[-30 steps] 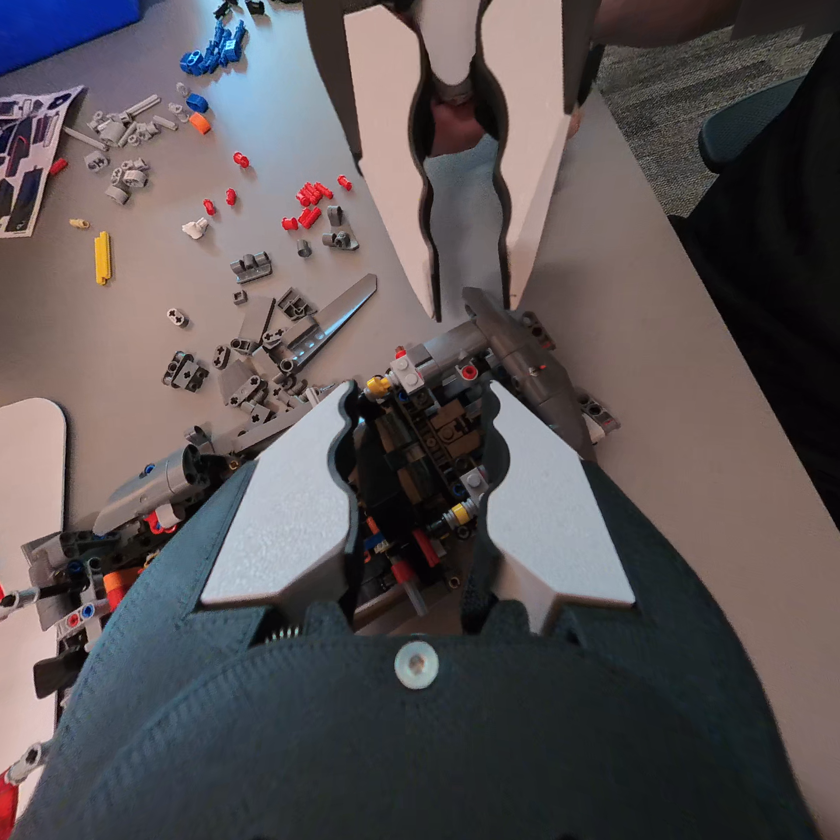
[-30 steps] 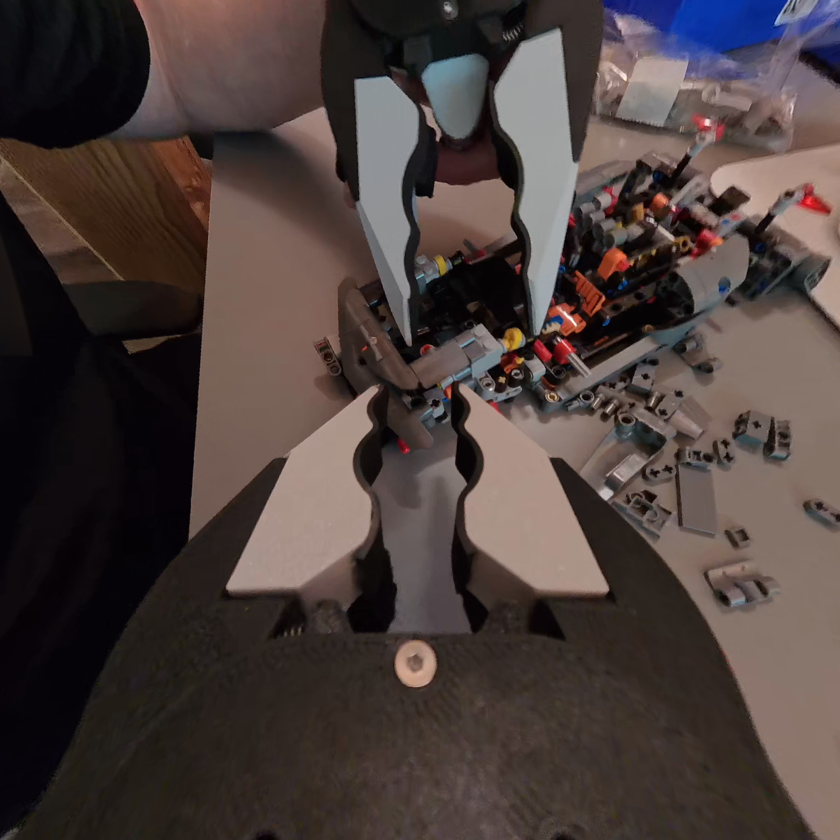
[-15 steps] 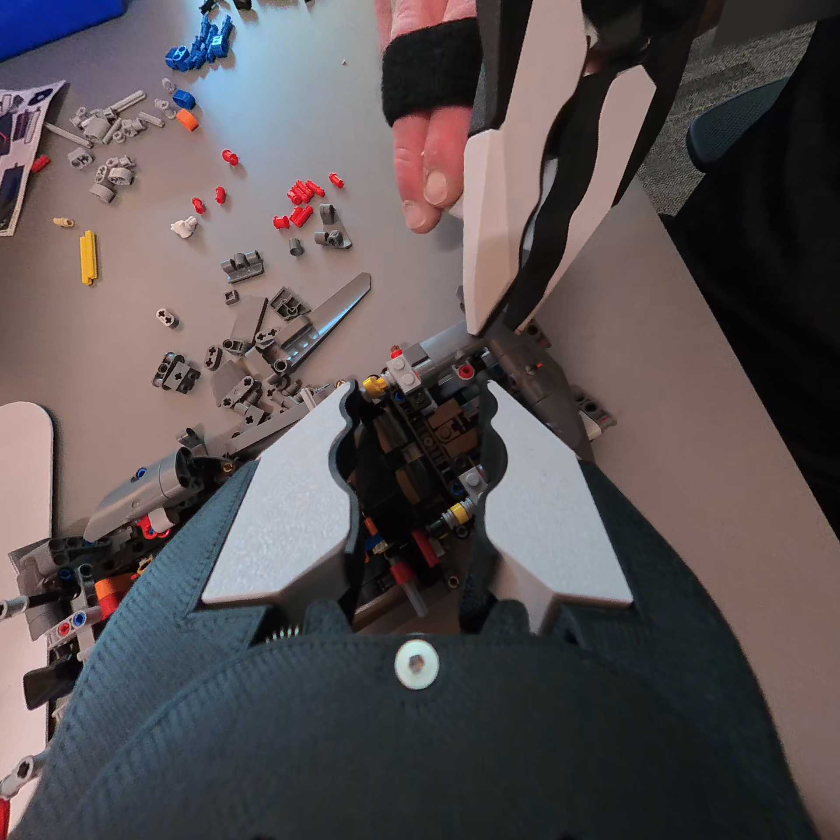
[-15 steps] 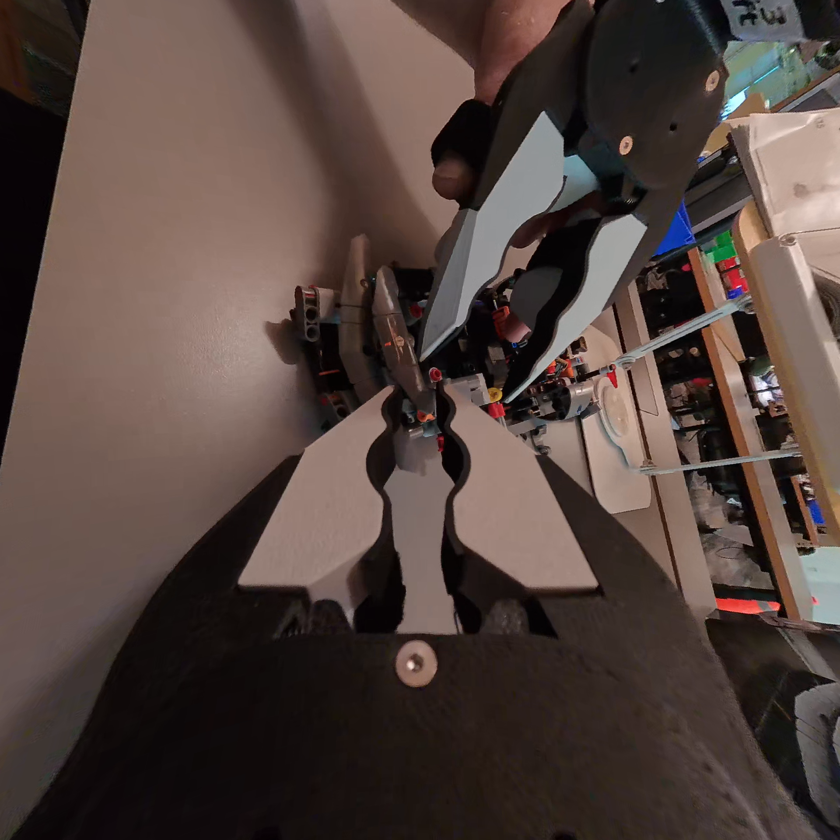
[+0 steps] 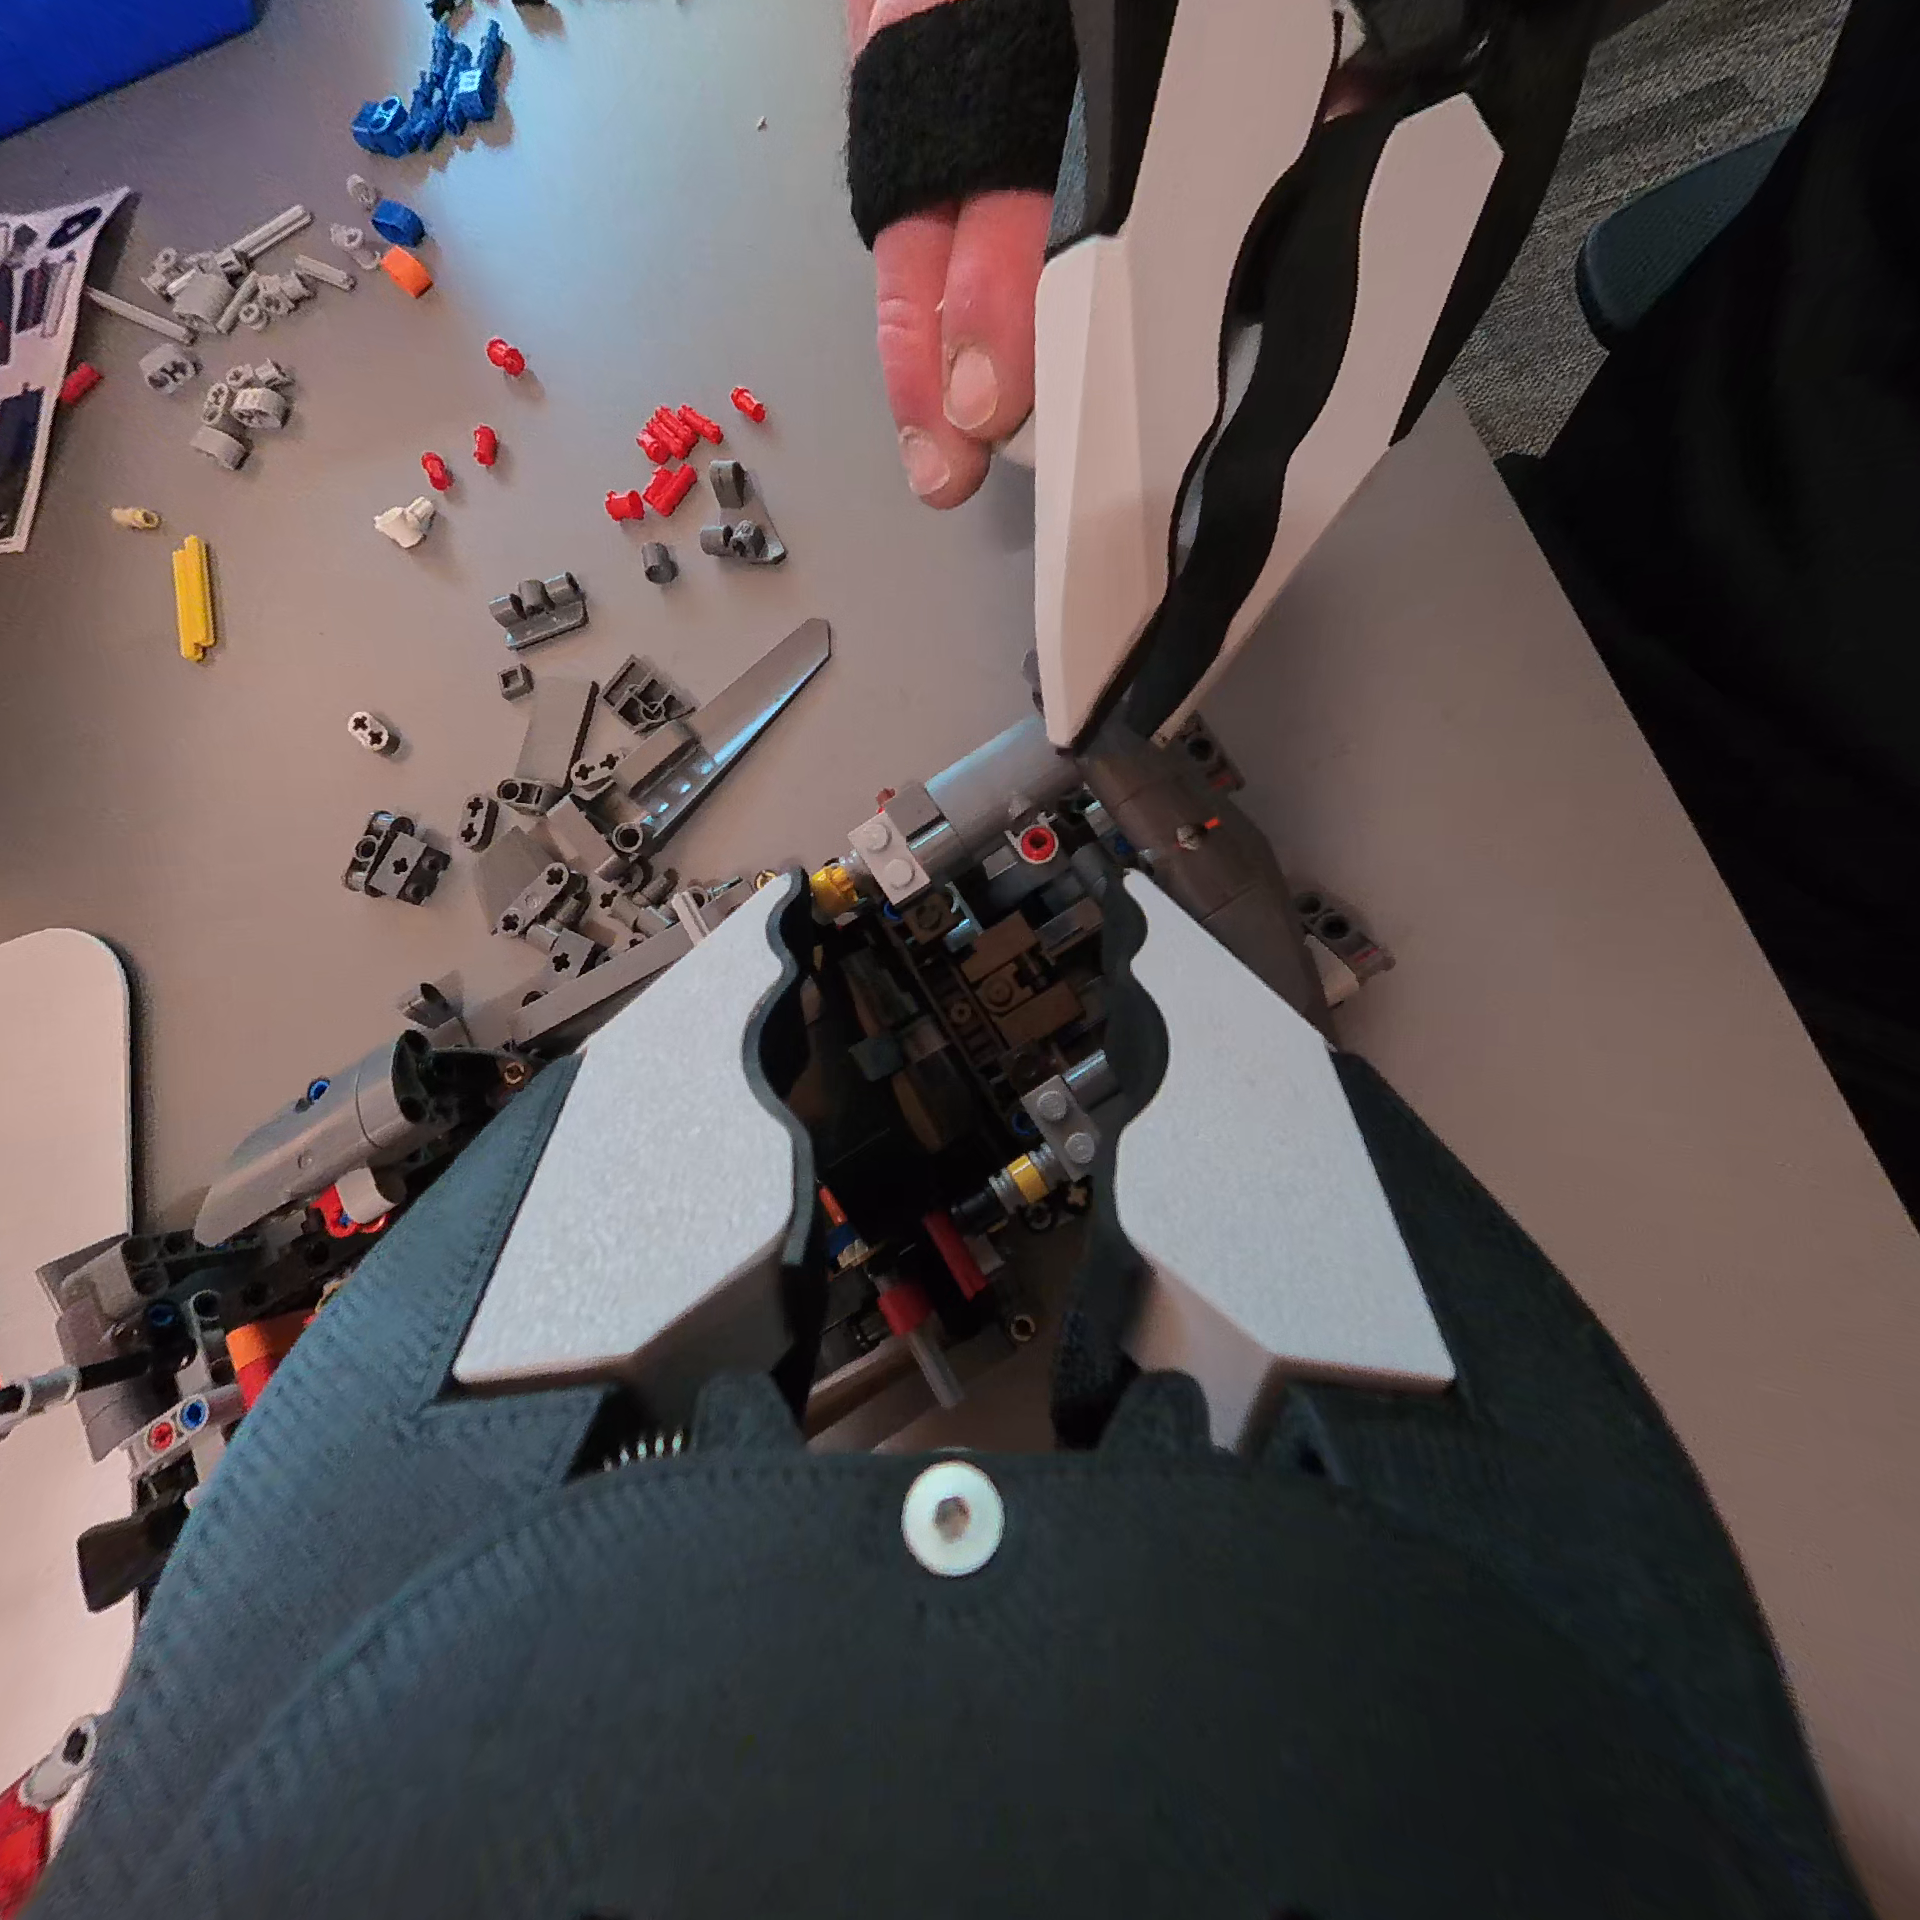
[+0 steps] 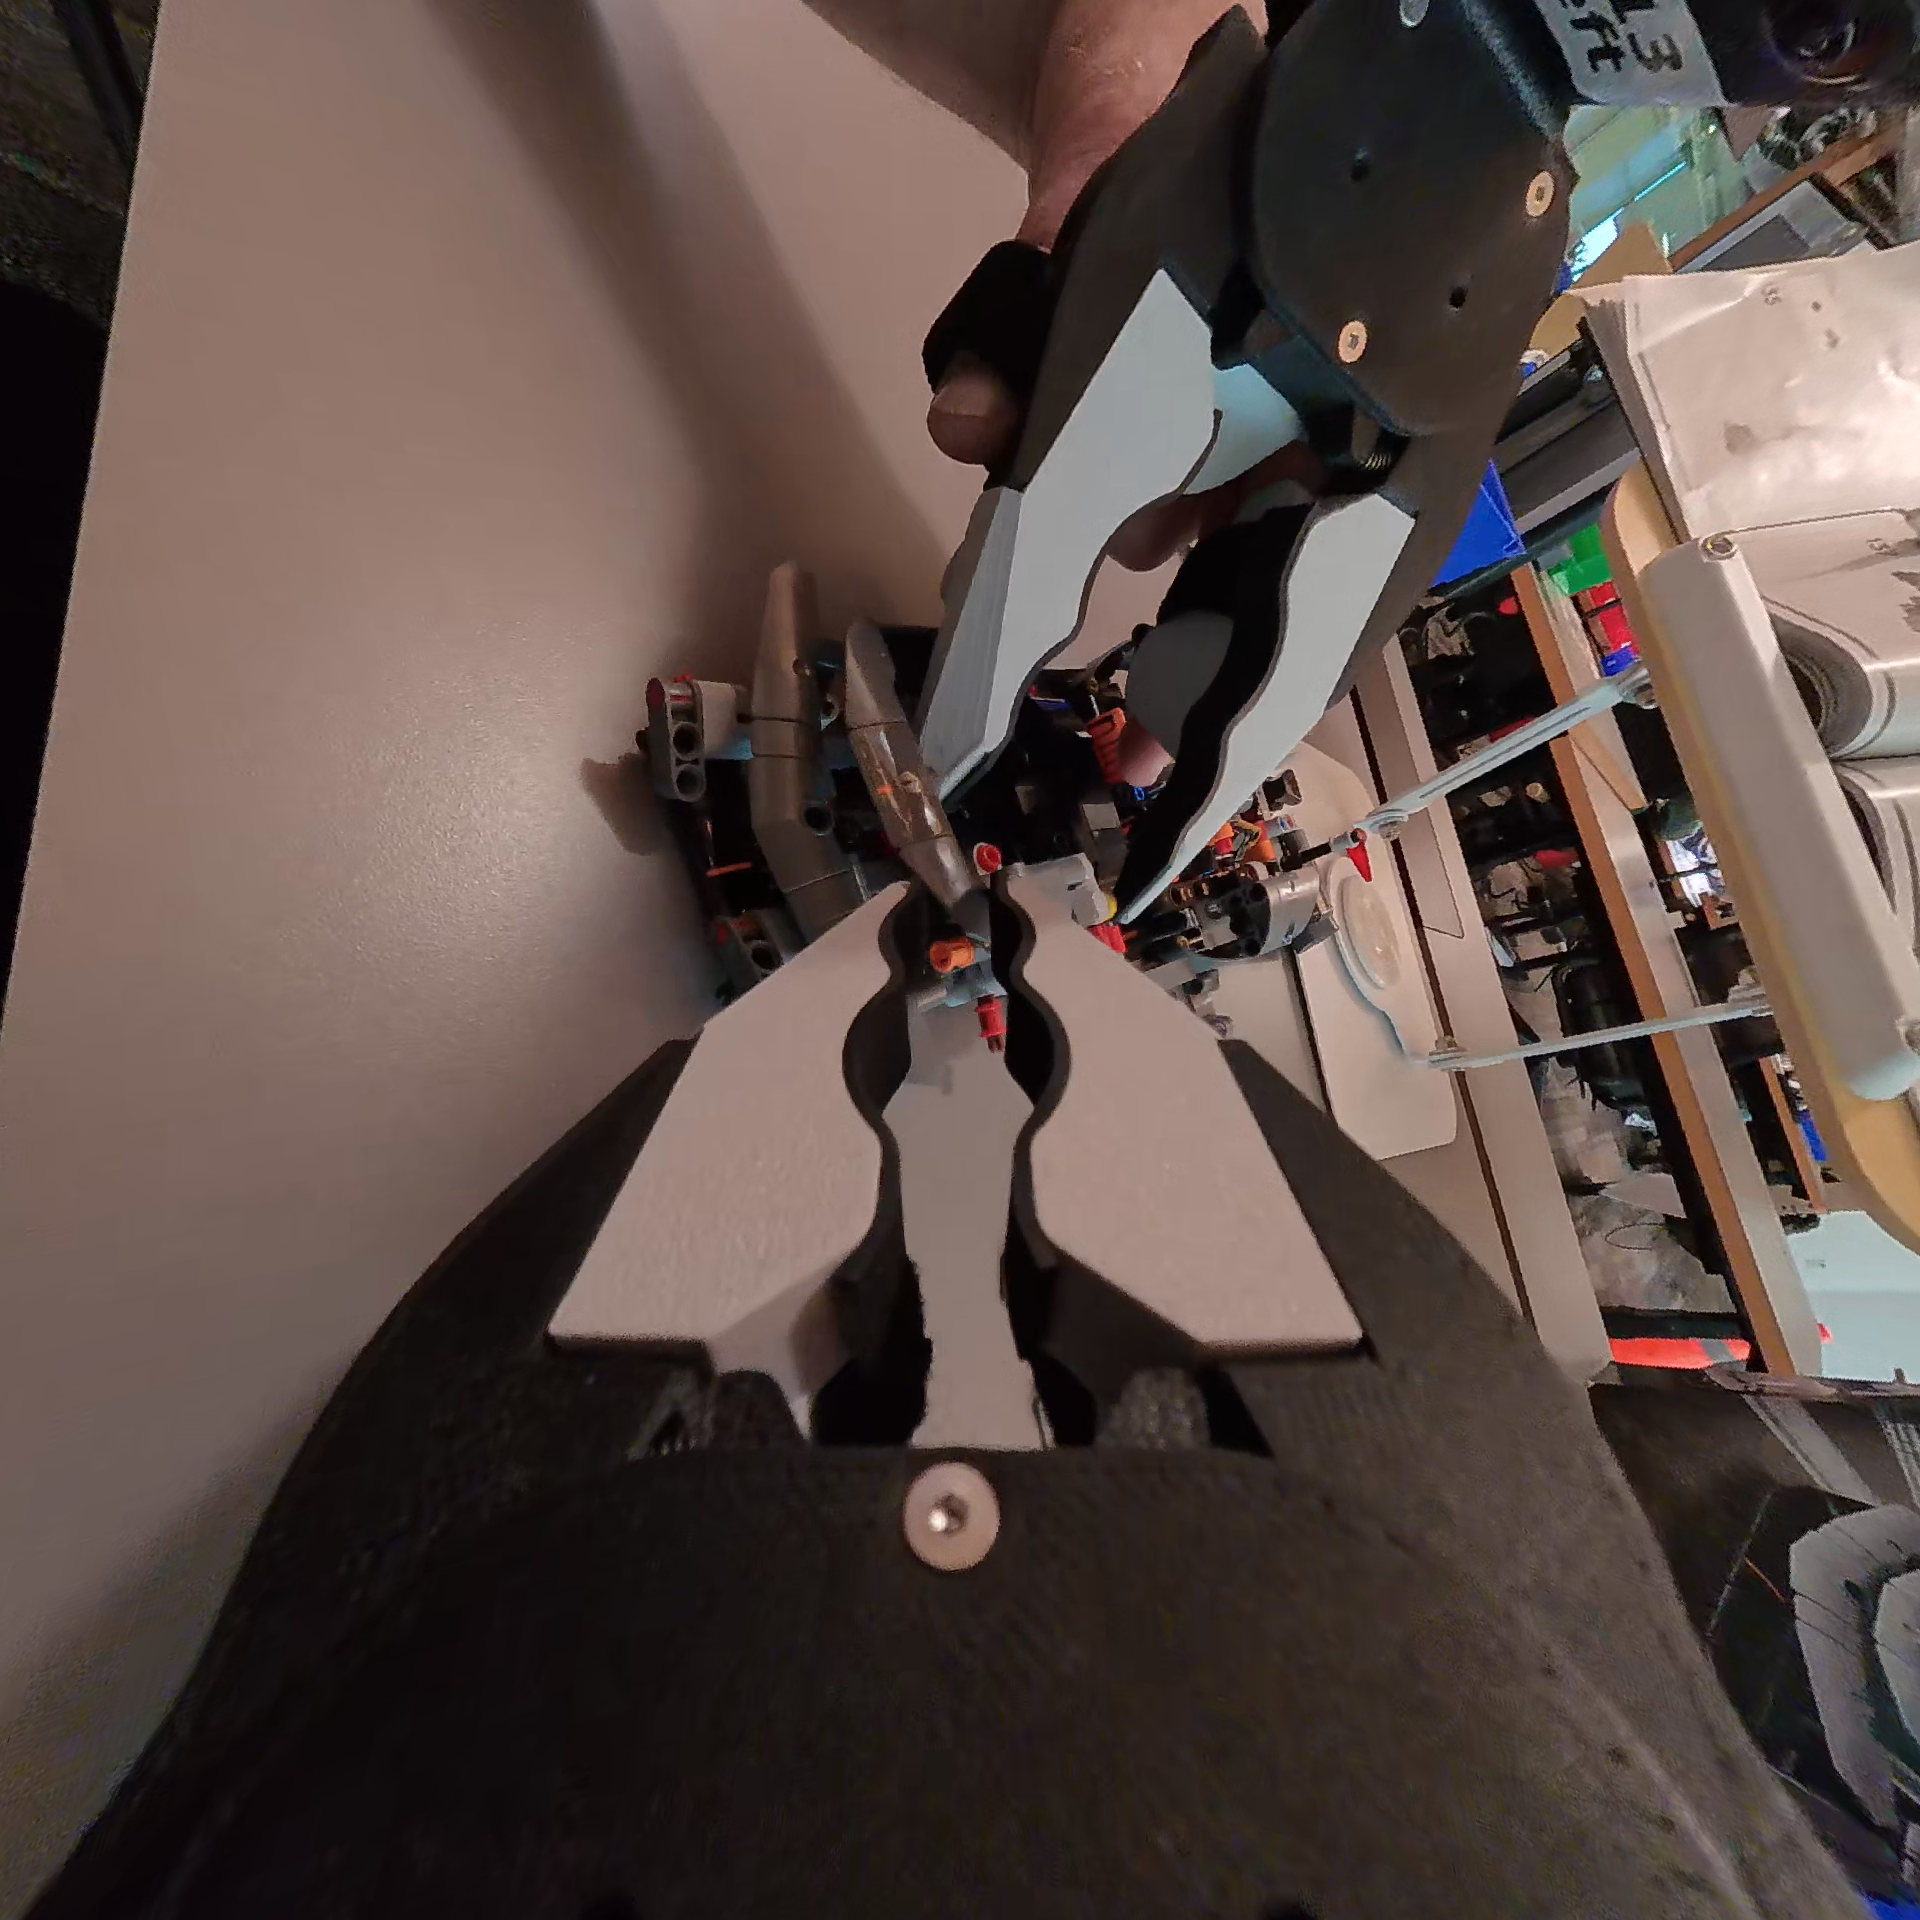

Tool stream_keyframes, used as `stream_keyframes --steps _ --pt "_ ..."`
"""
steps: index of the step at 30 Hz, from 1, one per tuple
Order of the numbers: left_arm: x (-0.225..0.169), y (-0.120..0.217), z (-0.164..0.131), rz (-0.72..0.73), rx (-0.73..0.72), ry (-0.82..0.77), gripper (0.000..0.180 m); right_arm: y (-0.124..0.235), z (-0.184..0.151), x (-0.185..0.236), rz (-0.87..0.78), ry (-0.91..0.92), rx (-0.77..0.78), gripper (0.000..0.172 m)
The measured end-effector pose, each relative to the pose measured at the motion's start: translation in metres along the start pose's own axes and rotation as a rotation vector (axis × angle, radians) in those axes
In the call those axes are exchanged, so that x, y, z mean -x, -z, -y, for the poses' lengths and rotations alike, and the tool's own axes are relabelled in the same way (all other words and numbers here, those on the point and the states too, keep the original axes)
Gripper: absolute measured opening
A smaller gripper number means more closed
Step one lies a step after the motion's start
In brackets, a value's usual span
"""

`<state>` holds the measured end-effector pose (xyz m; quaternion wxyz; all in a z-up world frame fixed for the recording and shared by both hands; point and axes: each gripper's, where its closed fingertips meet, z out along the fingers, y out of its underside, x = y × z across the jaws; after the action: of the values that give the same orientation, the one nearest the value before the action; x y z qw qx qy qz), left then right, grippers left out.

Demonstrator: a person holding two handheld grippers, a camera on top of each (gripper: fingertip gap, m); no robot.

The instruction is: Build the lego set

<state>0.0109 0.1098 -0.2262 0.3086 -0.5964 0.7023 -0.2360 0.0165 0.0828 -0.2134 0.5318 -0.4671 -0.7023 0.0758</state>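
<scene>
The right gripper point(image 6: 951, 914) pinches the long grey panel point(image 6: 894, 769) at the end of the brick model point(image 5: 966, 997), while the left gripper point(image 5: 961, 904) straddles the model's middle, clamped across it.

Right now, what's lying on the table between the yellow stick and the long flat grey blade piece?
In the left wrist view, between the yellow stick and the grey blade piece lies a small grey bracket brick, plus a tiny square grey piece on the table.

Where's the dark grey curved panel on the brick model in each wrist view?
Left wrist view: grey panel, right of centre, running down from the right gripper, whose fingertips close on its upper end.
Right wrist view: grey panel, centre, slanting up-left from the right gripper.
Shared landmark: red pin beside the panel.
</scene>
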Motion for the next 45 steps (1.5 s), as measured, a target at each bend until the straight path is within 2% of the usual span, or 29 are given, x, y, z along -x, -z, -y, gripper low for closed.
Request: stream_keyframes --steps 15,22,26,37,45 --pt "-0.0002 -0.0004 -0.0003 0.025 -0.002 0.01 0.053 -0.0004 -0.0006 -0.0008 0.017 -0.104 0.004 0.01" --pt "-0.0003 -0.0002 -0.0006 0.016 0.022 0.005 0.052 -0.0014 0.0001 -0.0004 0.023 -0.22 0.012 0.012" --pt "0.0029 0.0018 -0.0022 0.012 0.067 -0.019 0.043 -0.0034 0.0023 0.0006 0.012 -0.257 0.008 0.012" --pt "0.0032 0.0019 -0.003 -0.019 0.094 -0.019 0.043 -0.0046 0.0019 -0.0018 0.002 -0.357 0.01 0.014" --pt "0.0036 0.0035 -0.004 -0.04 0.117 -0.02 0.044 -0.006 0.0038 -0.0043 0.0 -0.508 -0.01 0.015"
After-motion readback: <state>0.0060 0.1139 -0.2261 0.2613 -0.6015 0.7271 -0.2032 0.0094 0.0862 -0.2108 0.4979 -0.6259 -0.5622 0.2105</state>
